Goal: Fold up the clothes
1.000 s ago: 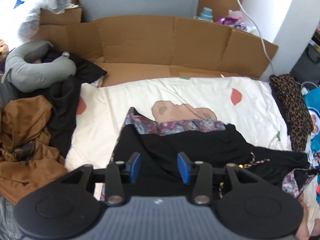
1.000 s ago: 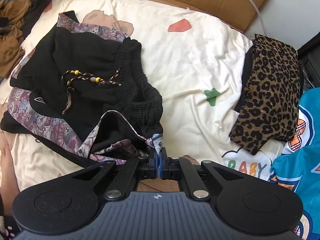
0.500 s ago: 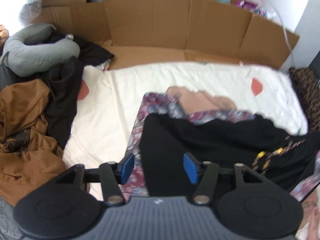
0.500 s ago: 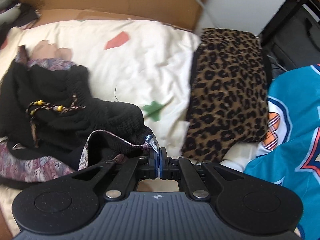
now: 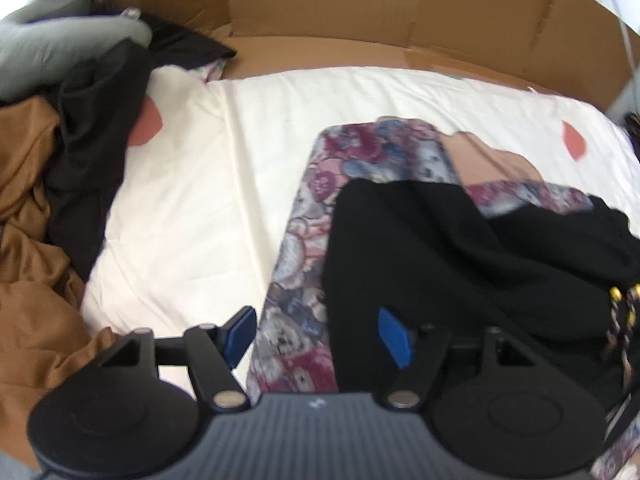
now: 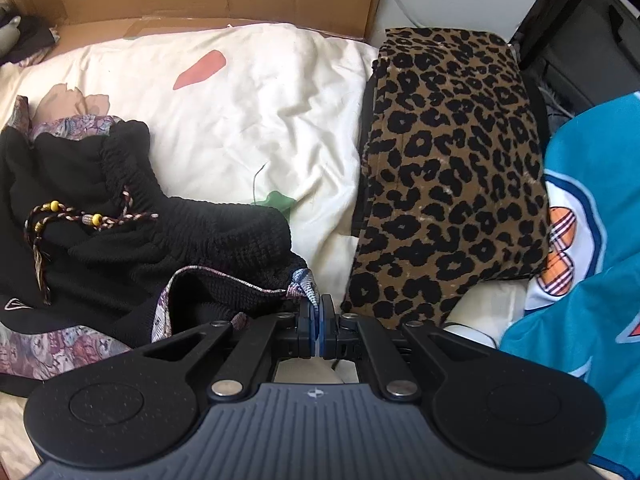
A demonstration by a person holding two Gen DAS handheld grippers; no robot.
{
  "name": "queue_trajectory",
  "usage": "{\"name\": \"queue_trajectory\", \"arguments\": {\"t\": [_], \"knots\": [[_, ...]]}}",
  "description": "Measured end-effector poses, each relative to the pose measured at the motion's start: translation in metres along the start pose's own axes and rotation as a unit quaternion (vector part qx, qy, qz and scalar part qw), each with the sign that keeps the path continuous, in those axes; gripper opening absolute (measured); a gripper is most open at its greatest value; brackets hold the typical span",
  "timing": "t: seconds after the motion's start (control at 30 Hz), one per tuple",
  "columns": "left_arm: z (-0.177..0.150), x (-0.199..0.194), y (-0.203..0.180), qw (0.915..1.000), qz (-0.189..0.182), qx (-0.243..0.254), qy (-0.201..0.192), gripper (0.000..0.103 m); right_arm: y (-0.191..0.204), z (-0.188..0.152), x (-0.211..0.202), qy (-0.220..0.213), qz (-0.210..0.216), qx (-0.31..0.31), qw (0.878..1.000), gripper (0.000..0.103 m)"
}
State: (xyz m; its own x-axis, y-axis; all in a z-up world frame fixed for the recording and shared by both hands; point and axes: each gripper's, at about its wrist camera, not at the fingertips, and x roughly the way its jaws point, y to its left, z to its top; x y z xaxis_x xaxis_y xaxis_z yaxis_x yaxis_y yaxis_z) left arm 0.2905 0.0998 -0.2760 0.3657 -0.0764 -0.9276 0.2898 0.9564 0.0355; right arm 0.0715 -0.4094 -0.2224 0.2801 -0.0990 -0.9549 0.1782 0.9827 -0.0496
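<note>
A black garment with a floral purple lining (image 5: 432,240) lies crumpled on the cream bedsheet (image 5: 240,152). My left gripper (image 5: 316,334) is open, its blue pads astride the garment's floral edge (image 5: 296,280) near the front. In the right wrist view the same black garment (image 6: 120,208) shows a smocked waistband and a beaded drawstring (image 6: 80,216). My right gripper (image 6: 318,320) is shut on a corner of the floral hem (image 6: 302,284), pulled toward the front.
A folded leopard-print garment (image 6: 452,160) lies right of the black one, beside a teal blanket (image 6: 592,280). Brown and black clothes (image 5: 40,220) pile at the left with a grey neck pillow (image 5: 48,48). Cardboard walls (image 5: 360,12) line the back.
The left gripper has moved forward and left over the garment, now straddling its floral edge. The right gripper, still clamped on the hem, has swung right toward the leopard garment, drawing the waistband out.
</note>
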Motion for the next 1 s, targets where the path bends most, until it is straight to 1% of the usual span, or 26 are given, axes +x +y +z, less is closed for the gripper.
{"name": "queue_trajectory", "arguments": {"t": [0.07,0.17,0.23,0.3,0.37,0.43,0.5,0.53,0.57,0.6,0.7,0.8,0.9,1.0], "knots": [[0.003,0.006,0.004,1.0000,0.004,-0.004,-0.004,0.071,-0.001,-0.002,0.003,0.003,0.003,0.001,1.000,0.000],[0.008,0.014,0.012,0.9994,-0.002,-0.032,-0.012,0.071,-0.001,-0.005,0.006,-0.003,0.023,-0.001,1.000,0.000],[0.010,0.019,0.014,0.9991,-0.006,-0.042,-0.009,0.071,-0.001,-0.006,0.007,-0.002,0.026,0.000,1.000,0.000],[0.010,0.024,0.012,0.9991,-0.008,-0.041,-0.005,0.070,-0.001,-0.007,0.009,0.000,0.023,-0.003,1.000,0.000],[0.009,0.030,0.008,0.9993,-0.016,-0.035,0.002,0.065,-0.001,-0.009,0.012,0.005,0.024,0.002,1.000,0.000],[0.007,0.037,0.006,0.9988,-0.026,-0.037,0.016,0.063,-0.001,-0.011,0.016,0.011,0.023,0.004,1.000,0.000],[0.004,0.041,0.005,0.9980,-0.035,-0.046,0.026,0.047,0.002,-0.013,0.019,0.016,0.020,-0.002,1.000,0.000],[0.003,0.042,0.005,0.9976,-0.039,-0.050,0.029,0.033,0.005,-0.013,0.020,0.018,0.020,-0.005,1.000,0.000],[0.001,0.043,0.004,0.9972,-0.042,-0.053,0.031,0.012,0.006,-0.013,0.020,0.019,0.021,-0.009,1.000,0.000],[0.000,0.042,0.004,0.9969,-0.047,-0.055,0.032,0.005,0.008,-0.012,0.020,0.019,0.021,-0.011,1.000,0.000],[-0.002,0.035,0.009,0.9951,-0.057,-0.076,0.027,0.004,0.010,-0.008,0.018,0.017,0.021,-0.010,1.000,0.000],[-0.008,0.018,0.016,0.9925,-0.065,-0.103,0.011,0.003,0.011,-0.007,0.015,0.014,0.021,-0.008,1.000,0.000],[-0.014,-0.005,0.019,0.9920,-0.069,-0.106,0.003,0.003,0.011,-0.007,0.014,0.016,0.017,-0.009,1.000,0.000],[-0.028,-0.032,0.033,0.9913,-0.068,-0.112,-0.001,0.002,0.011,-0.008,0.013,0.017,0.018,-0.010,1.000,0.000]]}}
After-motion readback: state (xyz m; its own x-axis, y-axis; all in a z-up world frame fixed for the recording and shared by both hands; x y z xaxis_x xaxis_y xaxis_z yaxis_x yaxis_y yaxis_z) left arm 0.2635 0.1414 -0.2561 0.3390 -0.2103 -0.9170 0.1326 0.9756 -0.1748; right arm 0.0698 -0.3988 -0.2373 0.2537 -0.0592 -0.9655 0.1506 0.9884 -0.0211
